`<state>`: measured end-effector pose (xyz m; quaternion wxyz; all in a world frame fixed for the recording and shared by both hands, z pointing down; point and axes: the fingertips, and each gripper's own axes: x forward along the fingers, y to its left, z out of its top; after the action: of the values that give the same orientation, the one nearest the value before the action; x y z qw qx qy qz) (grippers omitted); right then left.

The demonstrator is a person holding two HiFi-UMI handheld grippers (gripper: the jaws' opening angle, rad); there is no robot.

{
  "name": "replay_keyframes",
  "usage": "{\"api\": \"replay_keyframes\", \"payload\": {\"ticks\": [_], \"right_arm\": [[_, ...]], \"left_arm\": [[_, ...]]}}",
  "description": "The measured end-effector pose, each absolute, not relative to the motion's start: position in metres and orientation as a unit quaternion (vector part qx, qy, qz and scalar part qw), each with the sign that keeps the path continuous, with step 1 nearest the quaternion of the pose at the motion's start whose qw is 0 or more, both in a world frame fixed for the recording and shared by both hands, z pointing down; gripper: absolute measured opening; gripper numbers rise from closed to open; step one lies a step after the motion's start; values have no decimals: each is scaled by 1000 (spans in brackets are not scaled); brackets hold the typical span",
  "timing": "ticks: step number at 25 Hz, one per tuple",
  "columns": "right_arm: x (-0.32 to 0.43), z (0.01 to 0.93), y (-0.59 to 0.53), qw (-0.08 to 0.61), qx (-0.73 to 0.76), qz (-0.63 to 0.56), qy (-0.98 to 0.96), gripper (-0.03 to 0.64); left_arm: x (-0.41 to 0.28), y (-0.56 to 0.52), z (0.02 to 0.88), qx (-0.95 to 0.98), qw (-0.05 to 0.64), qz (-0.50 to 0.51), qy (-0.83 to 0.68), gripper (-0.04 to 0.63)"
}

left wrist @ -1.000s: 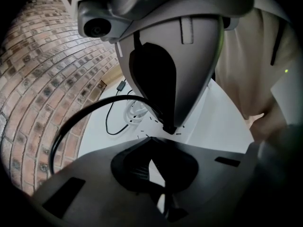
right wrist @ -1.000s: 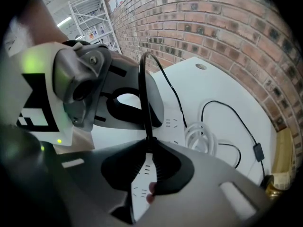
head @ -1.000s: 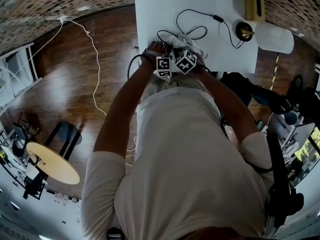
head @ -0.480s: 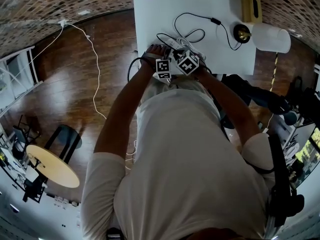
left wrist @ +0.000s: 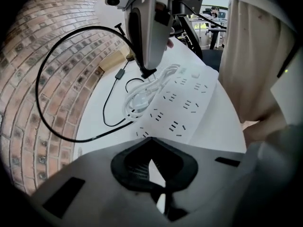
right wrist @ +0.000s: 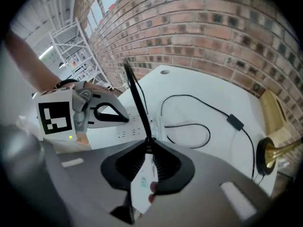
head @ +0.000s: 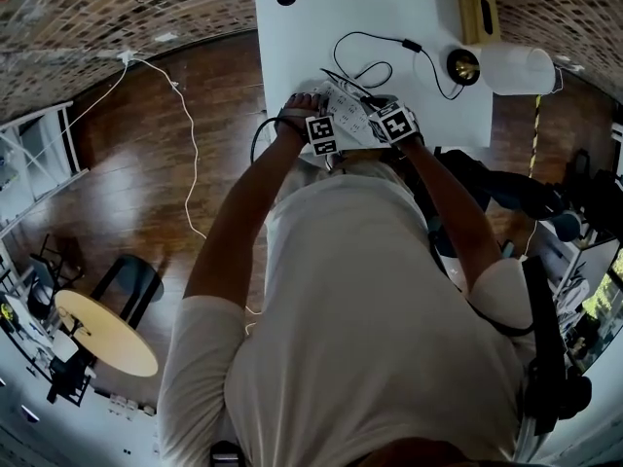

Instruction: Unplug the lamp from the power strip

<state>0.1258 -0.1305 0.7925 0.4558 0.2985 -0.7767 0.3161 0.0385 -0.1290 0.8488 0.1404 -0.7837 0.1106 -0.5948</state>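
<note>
A white power strip with several sockets lies on the white table. My left gripper is shut, its tips down at the strip's near end. My right gripper is shut on the lamp plug, and the black cord rises from between its pads. In the left gripper view the right gripper hangs just above the strip with the plug in it. The cord loops past an inline switch to the brass lamp with a white shade.
The strip's own white cable is coiled beside the sockets. A tan box stands at the table's far right corner. A white cable trails over the wooden floor on the left, near a round table.
My right gripper has moved right and away from the strip, carrying the cord with it. The left gripper has stayed on the strip.
</note>
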Motion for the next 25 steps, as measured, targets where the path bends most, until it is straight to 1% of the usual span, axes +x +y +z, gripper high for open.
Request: {"api": "replay_keyframes", "payload": {"ticks": [3,5,7,10,14,21,24,25], "right_arm": [[153,793,-137,441,327,339,-764,51],[168,790,-143,430,344,353,-757,51],[182,791,-150,419,356,368,-750,51],[198,798,-154,408,362,395,-739,52],[215,814,-152,407,357,434,-720,52],[238,840,-144,409,346,468,-703,54],[252,842,-160,399,374,447,-708,68],[255,841,-166,392,385,438,-712,92]], "left_arm": [[36,-121,851,-776,110,-614,95,-14],[34,-114,850,-773,64,-624,92,3],[33,-111,842,-778,16,-618,111,3],[41,-107,820,-803,-58,-571,160,4],[45,-96,791,-824,-174,-492,221,4],[11,-75,774,-793,-337,-382,334,5],[-8,-81,747,-768,-381,-330,395,5],[-15,-80,747,-758,-394,-317,412,3]]}}
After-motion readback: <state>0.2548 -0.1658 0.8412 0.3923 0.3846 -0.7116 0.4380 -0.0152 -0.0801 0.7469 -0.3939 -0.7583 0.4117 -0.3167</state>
